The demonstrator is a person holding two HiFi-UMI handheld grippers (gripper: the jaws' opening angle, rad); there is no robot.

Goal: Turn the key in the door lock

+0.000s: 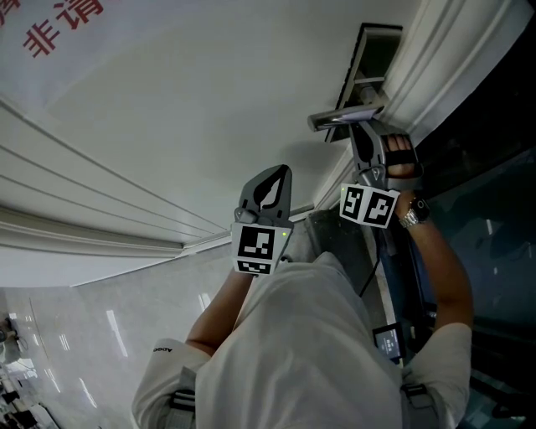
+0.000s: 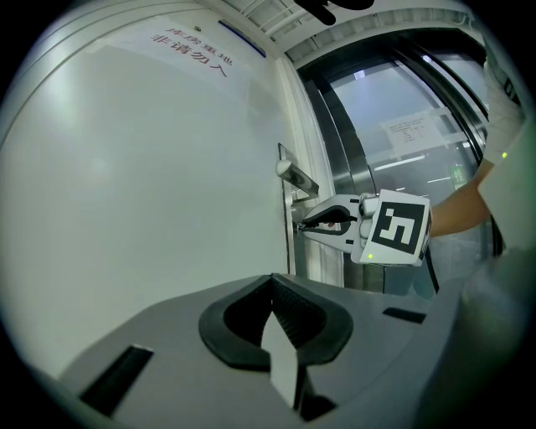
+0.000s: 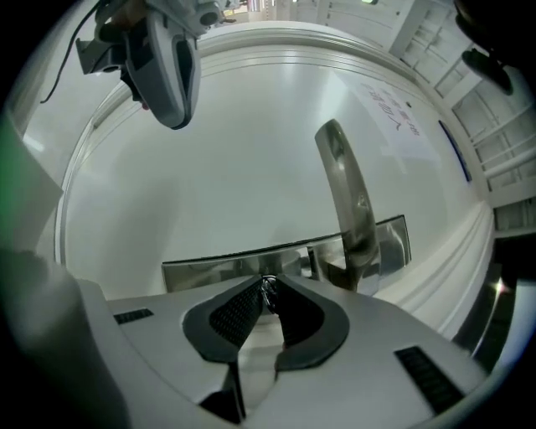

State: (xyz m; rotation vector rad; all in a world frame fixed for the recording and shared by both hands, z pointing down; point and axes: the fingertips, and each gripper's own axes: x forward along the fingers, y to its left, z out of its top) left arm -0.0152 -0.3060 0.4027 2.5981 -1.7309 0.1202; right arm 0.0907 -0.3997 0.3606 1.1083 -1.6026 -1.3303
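Note:
The key is a small metal piece in the steel lock plate of the white door. My right gripper points straight at the plate, and its black pads are shut on the key's head. Just right of it the lever handle stands out from the plate. In the head view the right gripper reaches up under the handle; the key is hidden there. My left gripper hangs in the air left of the lock, jaws shut with nothing between them, off the door.
A moulded door frame and dark glass panels run along the right. From the left gripper view the right gripper and its marker cube show at the door's edge. Red characters are printed on the door.

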